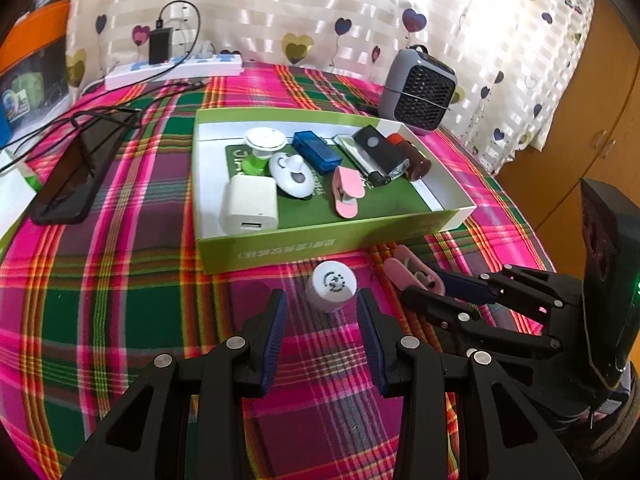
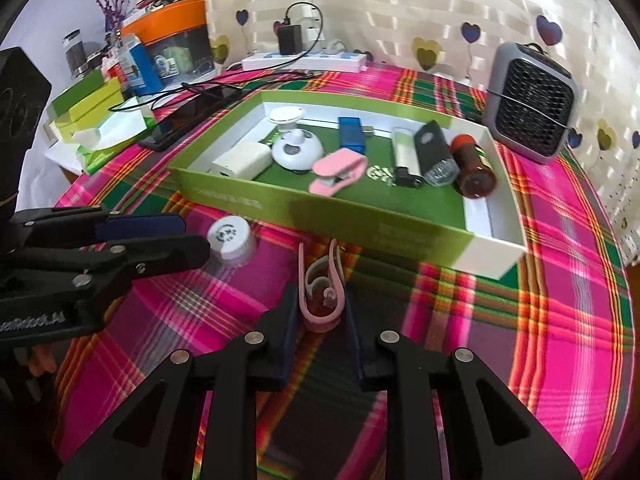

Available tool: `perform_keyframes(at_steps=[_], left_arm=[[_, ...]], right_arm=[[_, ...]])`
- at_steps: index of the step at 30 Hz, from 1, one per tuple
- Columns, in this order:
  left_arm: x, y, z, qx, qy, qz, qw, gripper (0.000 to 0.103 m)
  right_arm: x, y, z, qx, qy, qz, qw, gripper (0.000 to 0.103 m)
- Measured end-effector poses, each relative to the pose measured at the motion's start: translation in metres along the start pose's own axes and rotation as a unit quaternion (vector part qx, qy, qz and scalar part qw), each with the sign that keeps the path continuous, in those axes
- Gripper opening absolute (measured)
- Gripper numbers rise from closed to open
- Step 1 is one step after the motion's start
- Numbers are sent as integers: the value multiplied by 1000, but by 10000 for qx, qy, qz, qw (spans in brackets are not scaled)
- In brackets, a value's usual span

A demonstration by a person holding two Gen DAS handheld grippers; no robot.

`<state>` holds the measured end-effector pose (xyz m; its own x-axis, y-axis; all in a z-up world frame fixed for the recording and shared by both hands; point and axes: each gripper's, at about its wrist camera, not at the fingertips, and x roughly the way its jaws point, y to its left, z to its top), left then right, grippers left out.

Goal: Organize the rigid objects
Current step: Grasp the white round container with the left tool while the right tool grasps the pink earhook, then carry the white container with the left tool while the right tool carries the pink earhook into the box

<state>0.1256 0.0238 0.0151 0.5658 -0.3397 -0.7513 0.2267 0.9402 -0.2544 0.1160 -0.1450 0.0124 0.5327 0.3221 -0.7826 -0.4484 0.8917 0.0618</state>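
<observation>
A green shallow box (image 1: 320, 248) (image 2: 360, 220) lies on the plaid cloth. It holds a white charger (image 1: 249, 210), a pink clip (image 1: 347, 196), a blue stick (image 1: 316, 150), a black torch (image 1: 378, 152) and a brown bottle (image 1: 416, 158). In front of it stands a small white cylinder (image 1: 330, 286) (image 2: 231, 240). My left gripper (image 1: 322, 298) (image 2: 196, 234) is open, its tips just short of the cylinder on either side. My right gripper (image 2: 321, 300) (image 1: 424, 284) is shut on a second pink clip (image 2: 322, 292) (image 1: 404, 272) that rests on the cloth.
A grey fan heater (image 1: 418, 90) (image 2: 532, 100) stands behind the box's right corner. A black phone (image 1: 76, 172) with cables lies to the left, and a white power strip (image 1: 176, 68) runs along the back. Green cartons (image 2: 92, 108) crowd the far left edge.
</observation>
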Motion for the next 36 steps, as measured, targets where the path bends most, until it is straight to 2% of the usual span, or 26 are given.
perform_keyframes(at_steps=[7,17,23,29,36], left_arm=[[11,-9,5,136,84,191,9997,35],[25,-17,11,251,129,411,9988,35],[26,-17,12,231,97,431,9988,35],[26,-15,13,189,75,460,9987,28],[25,-14,12,183,67,450,9988,28]], right_arm=[[-6,-9,-6,73,-7,-183,9998,23],[-10,-17,-11,172,2,-220,9996,23],[-10,-16,-12,170,-4,-216,9996,23],[-11,-16,-11,182,-7,-199,9996,23],[-10,-16,-12,182,-8,-200,9996,23]])
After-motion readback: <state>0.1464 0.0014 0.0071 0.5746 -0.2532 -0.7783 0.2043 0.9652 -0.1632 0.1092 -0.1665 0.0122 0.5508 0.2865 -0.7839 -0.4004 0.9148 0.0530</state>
